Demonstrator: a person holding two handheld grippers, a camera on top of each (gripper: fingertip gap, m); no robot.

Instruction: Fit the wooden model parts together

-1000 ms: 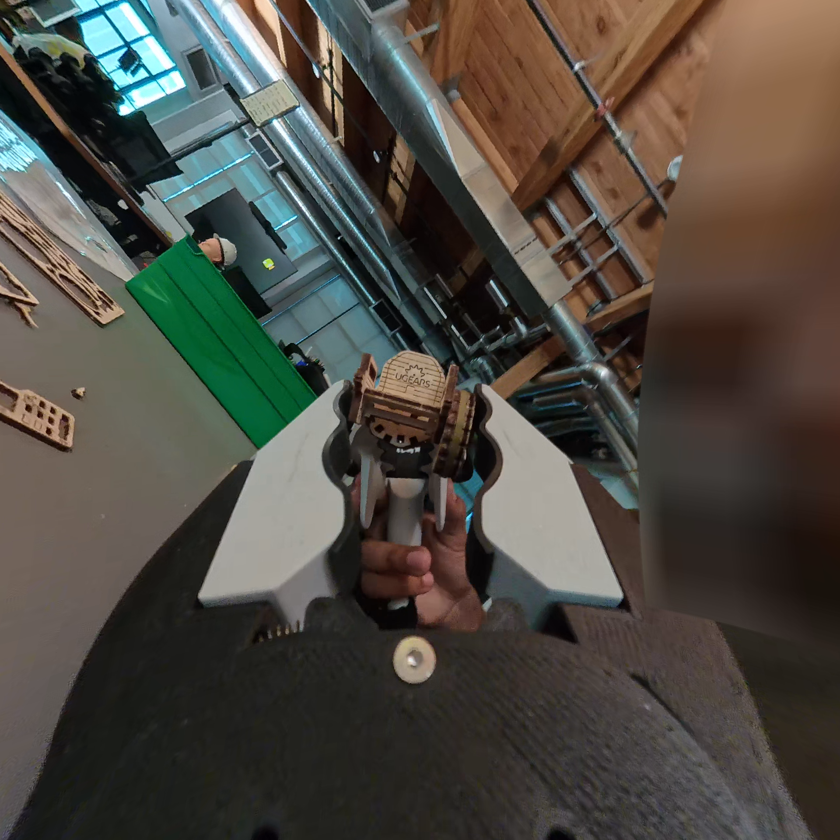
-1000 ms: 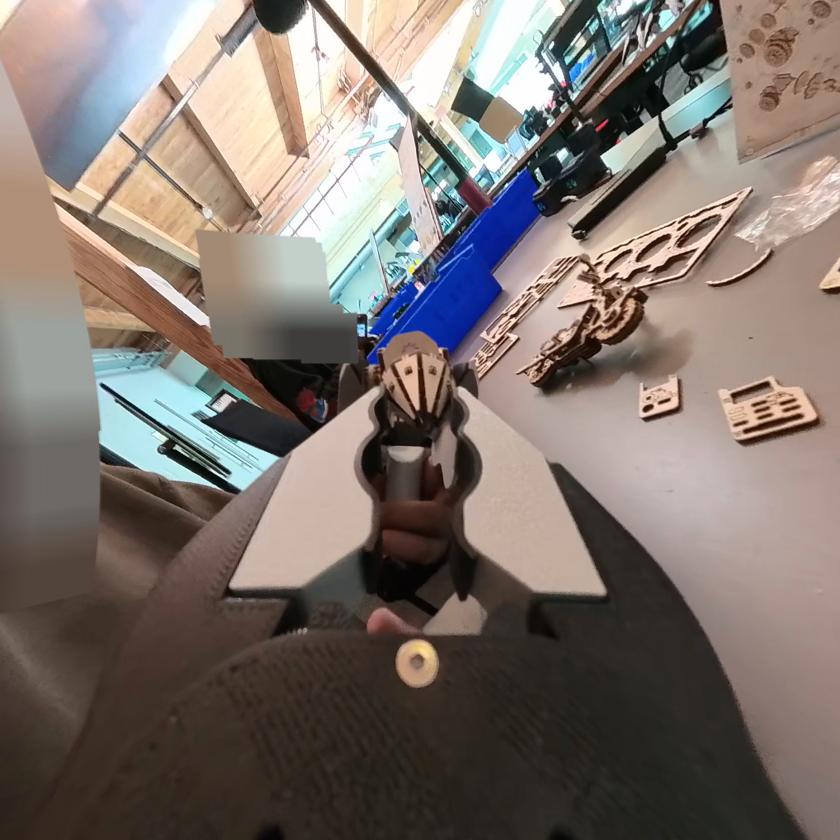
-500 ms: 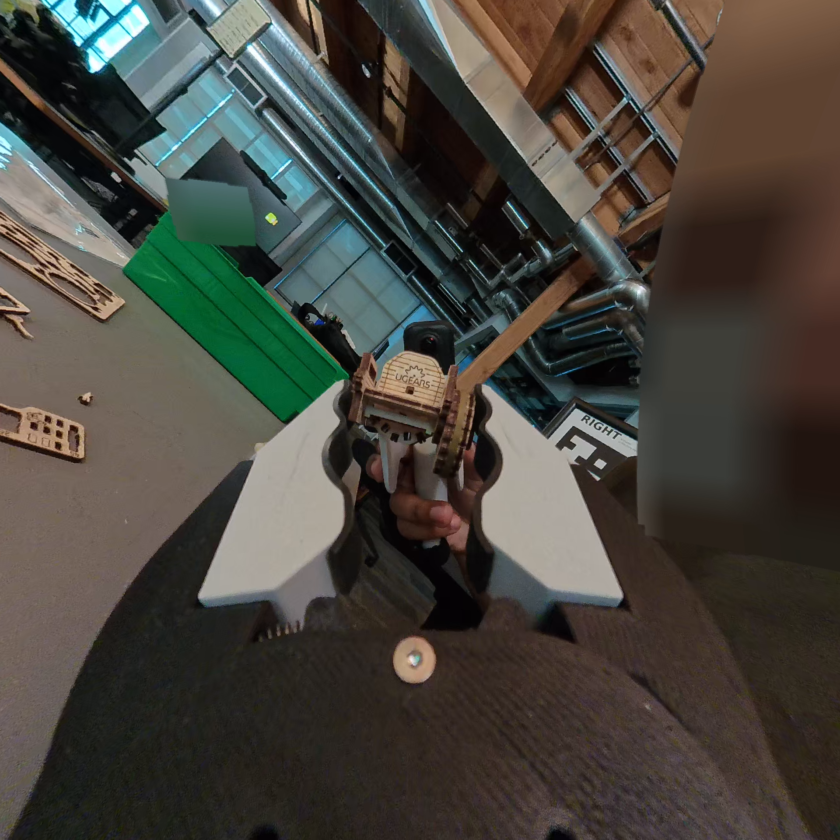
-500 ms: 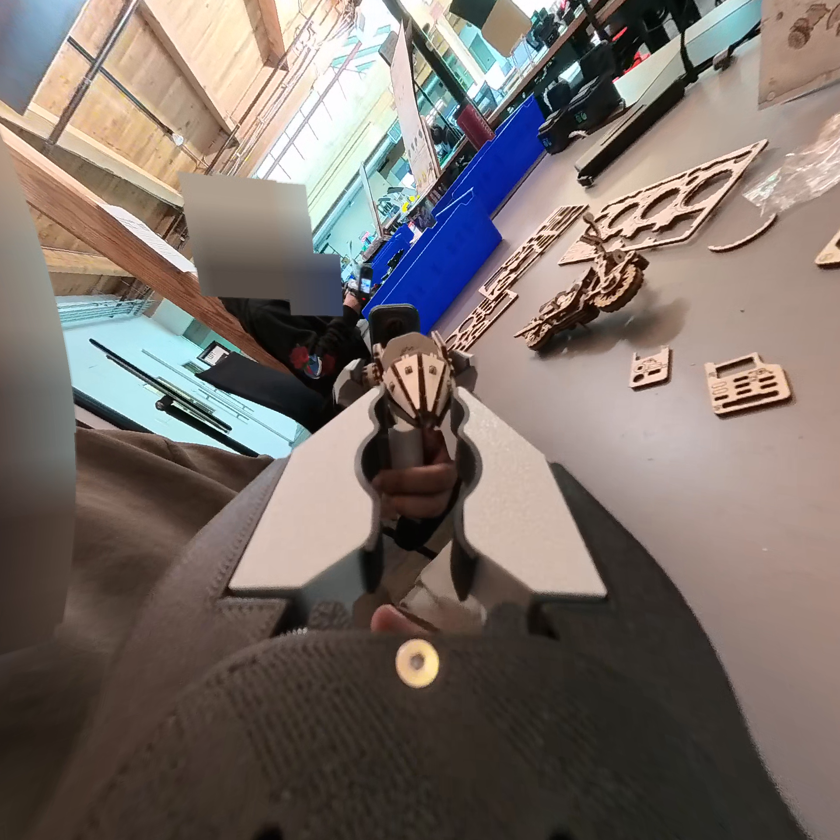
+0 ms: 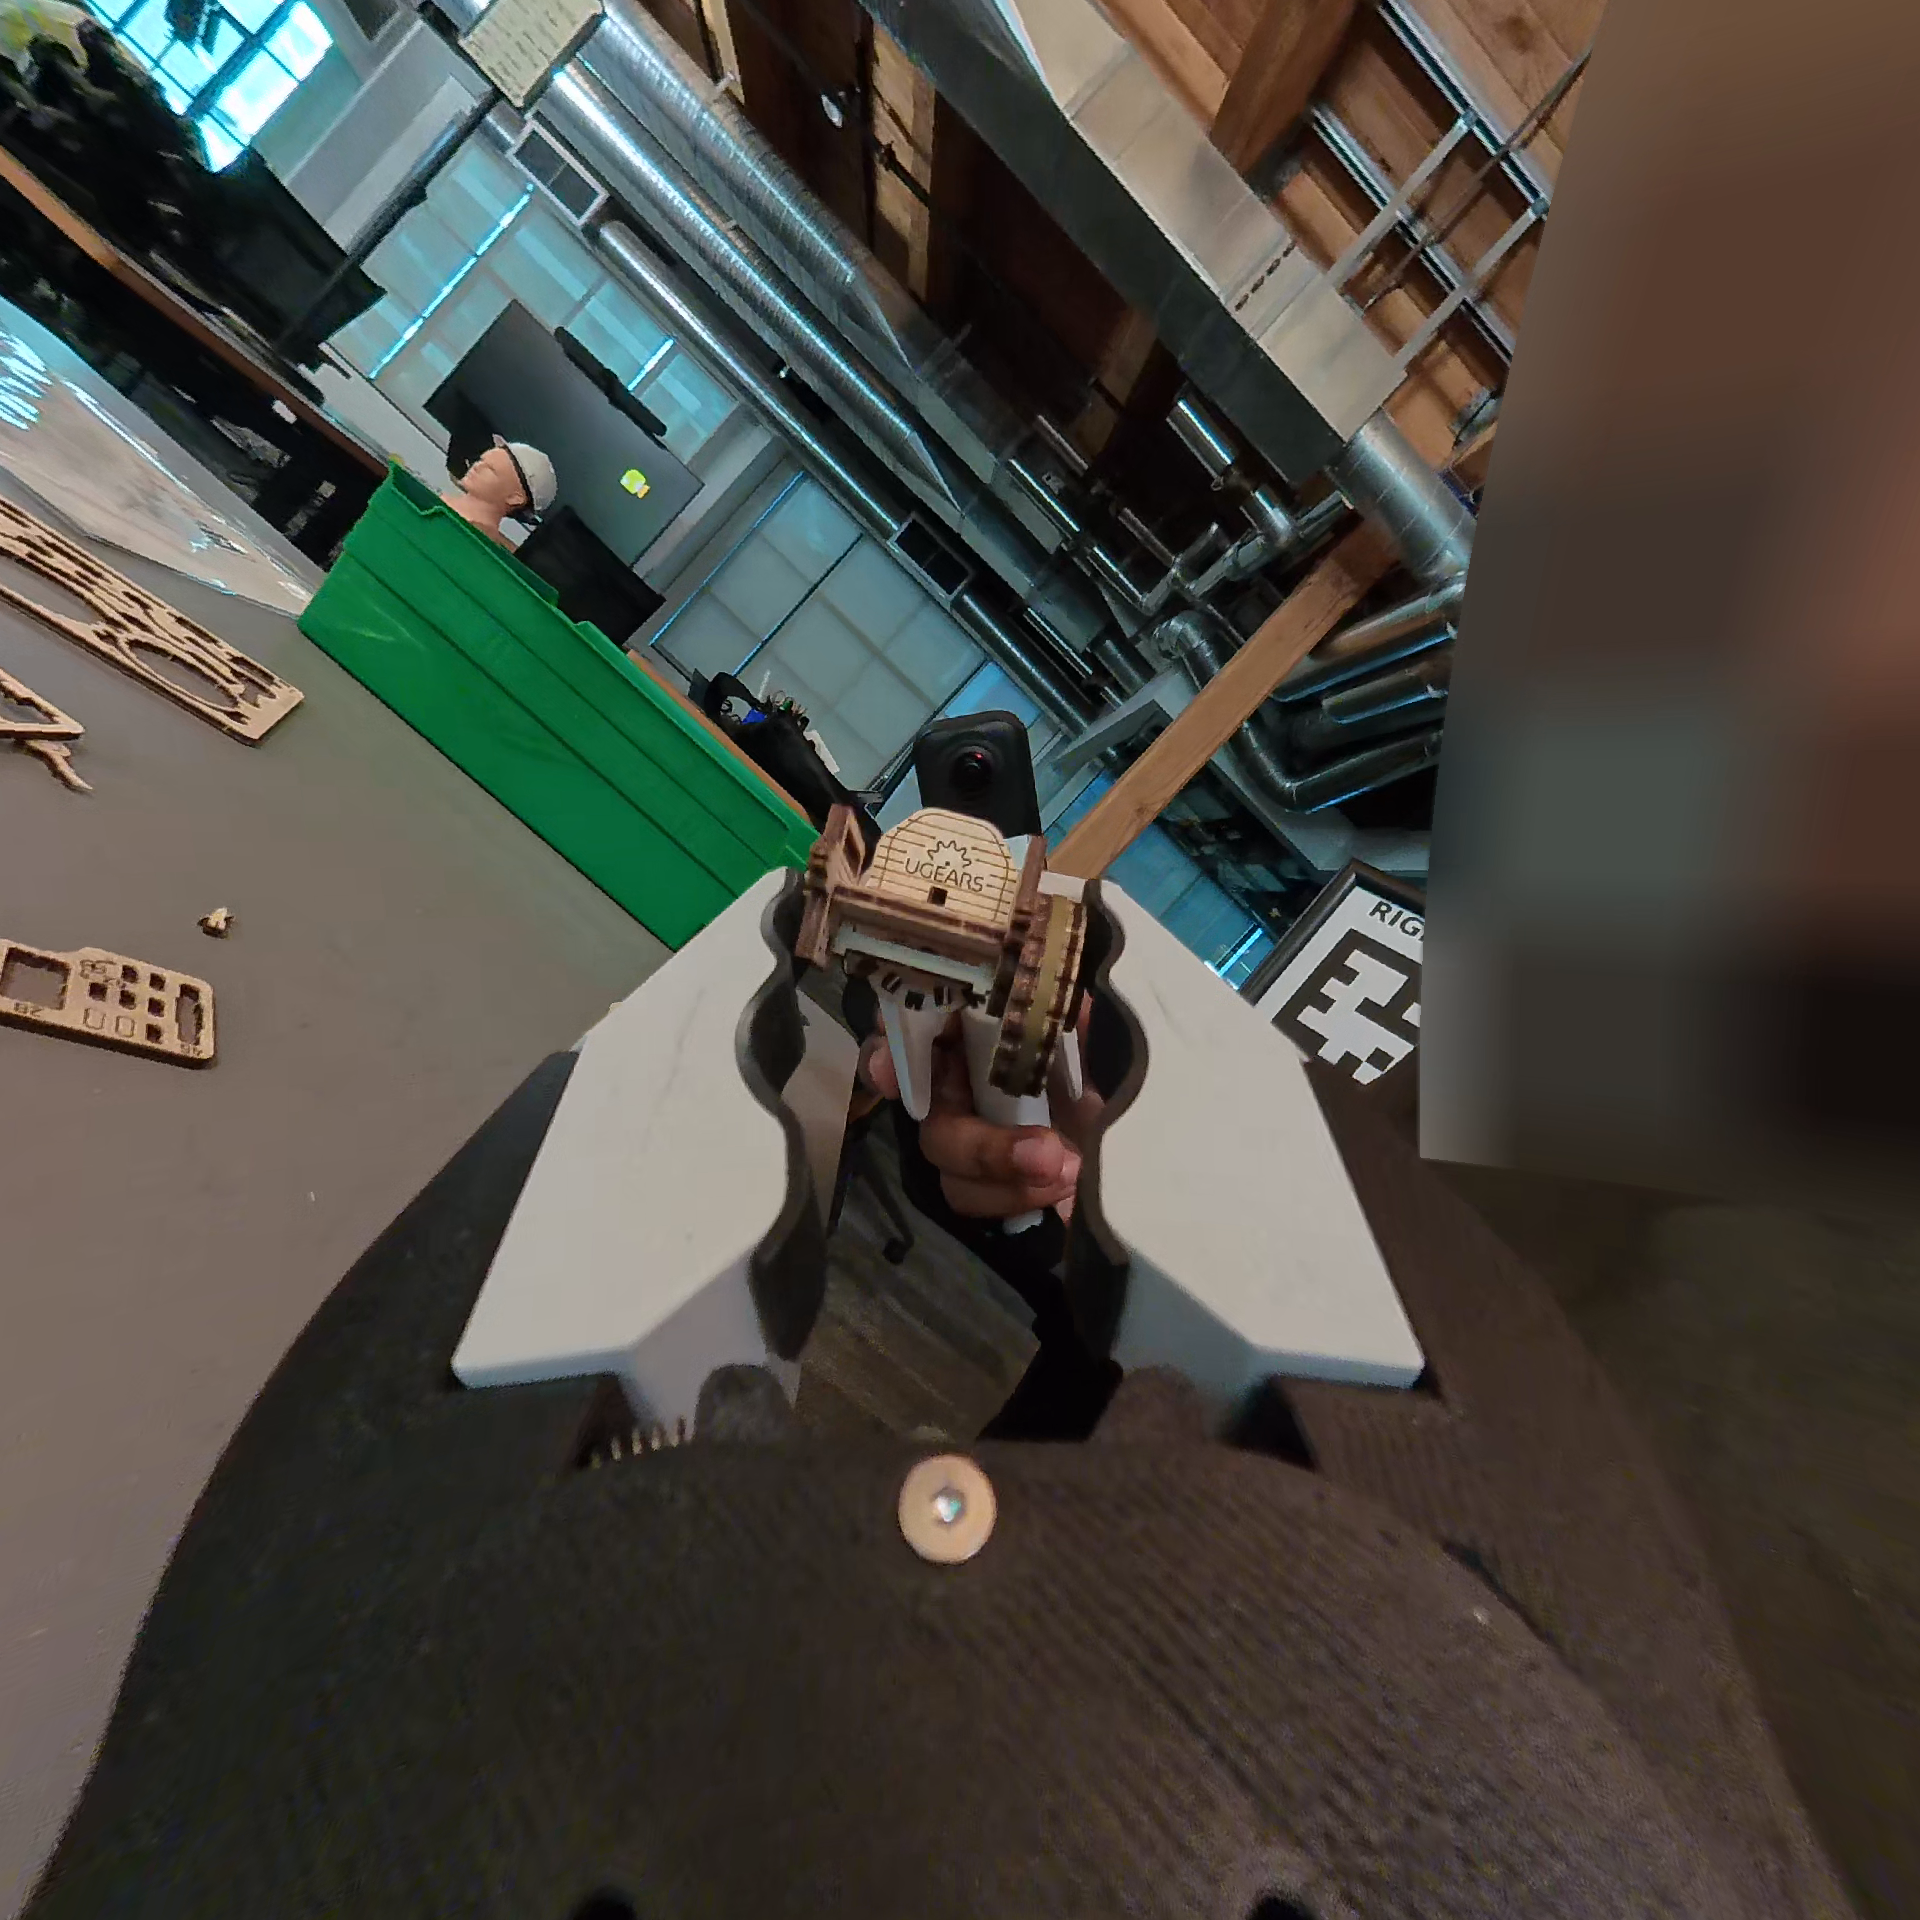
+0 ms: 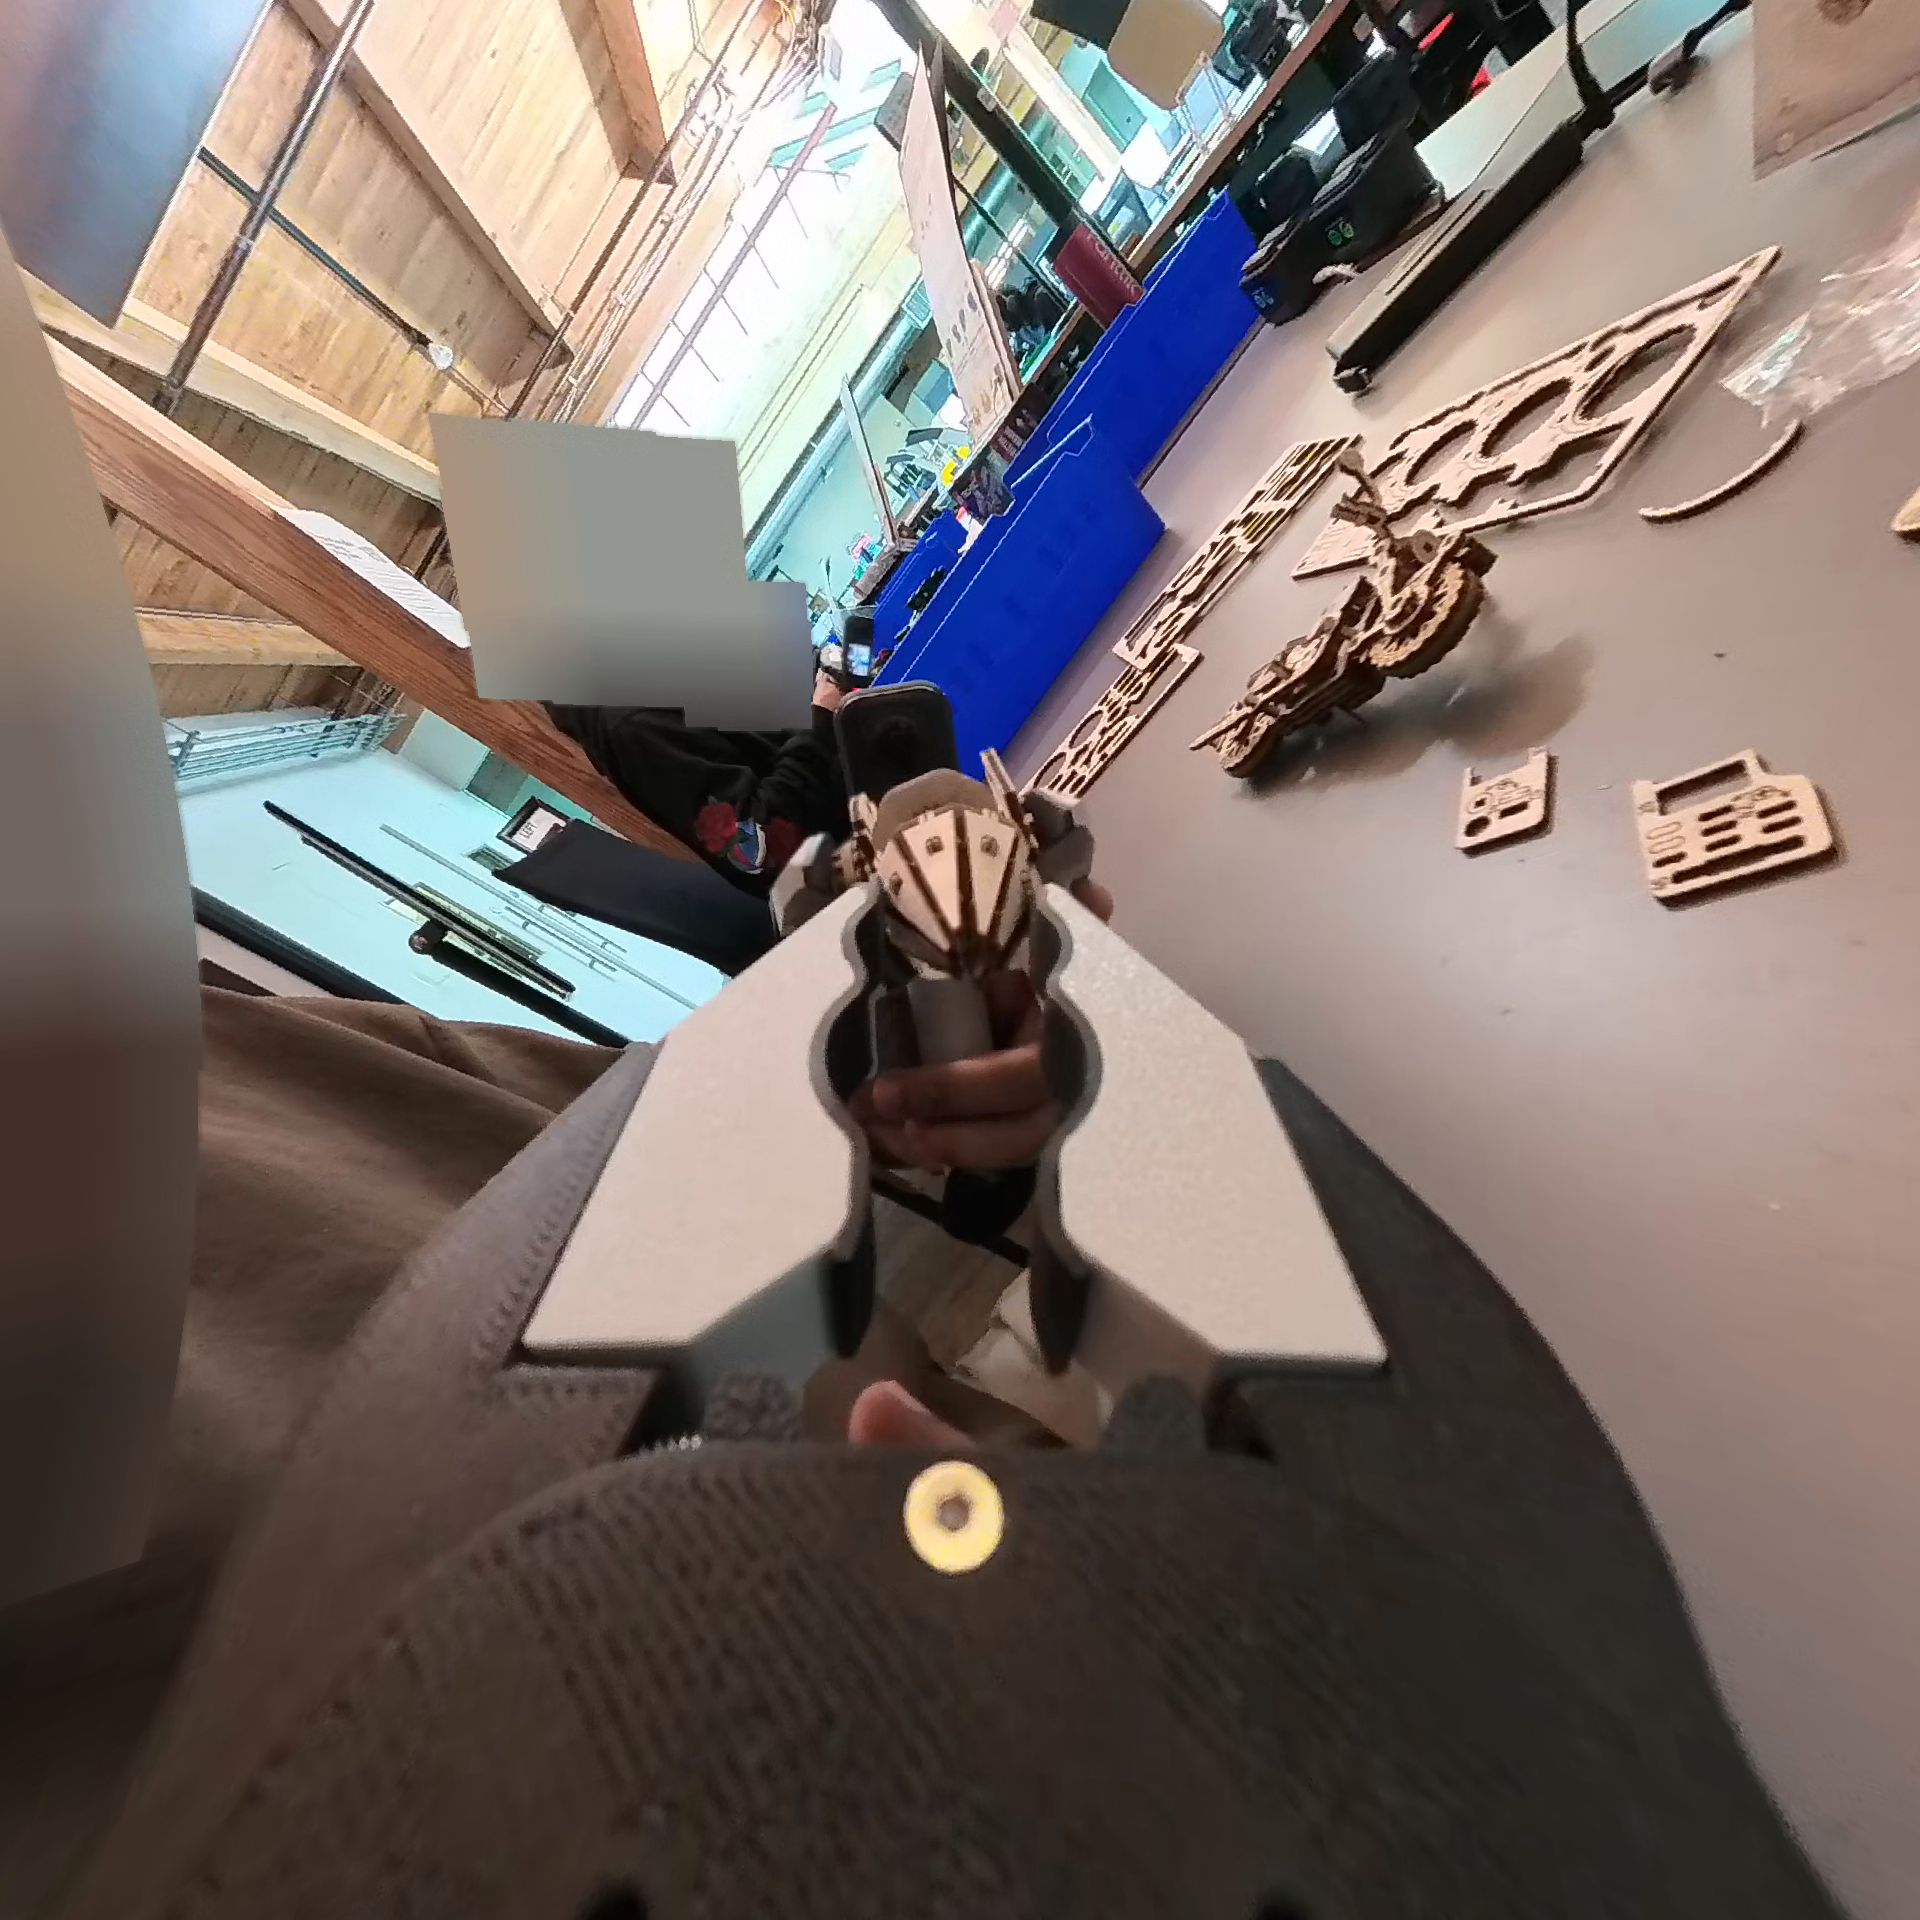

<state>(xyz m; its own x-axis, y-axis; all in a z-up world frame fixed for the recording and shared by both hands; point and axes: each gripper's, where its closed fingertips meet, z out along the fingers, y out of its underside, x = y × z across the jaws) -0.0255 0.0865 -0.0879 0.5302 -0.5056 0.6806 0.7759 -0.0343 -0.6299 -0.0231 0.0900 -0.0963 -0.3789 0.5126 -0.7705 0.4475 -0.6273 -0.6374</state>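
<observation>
In the left wrist view my left gripper (image 5: 940, 940) is shut on a small wooden gear block (image 5: 935, 904) with a rounded top plate and a toothed wheel on its right side, held up in the air. The right gripper's white fingers (image 5: 909, 1055) and a hand (image 5: 997, 1153) meet it from behind. In the right wrist view my right gripper (image 6: 951, 909) is shut on a fan-shaped slatted wooden part (image 6: 951, 878). The left gripper's grey fingers (image 6: 940, 1013) and a hand (image 6: 956, 1112) show just beyond. The joint between the two parts is hidden.
A grey table (image 6: 1455, 1091) carries a finished wooden motorcycle model (image 6: 1351, 644), punched-out wooden sheets (image 6: 1538, 426) and small cut cards (image 6: 1730, 836) (image 5: 104, 1003). A green bin (image 5: 540, 686) and blue bins (image 6: 1039, 582) stand at the table's far edges. A person in a black top (image 6: 707, 800) sits behind. Both grippers' tips are close together, under 4 cm apart.
Both grippers stay shut on the wooden parts. Both views have swung so more of the table shows, and the opposite gripper's black camera has come into view behind the parts.
</observation>
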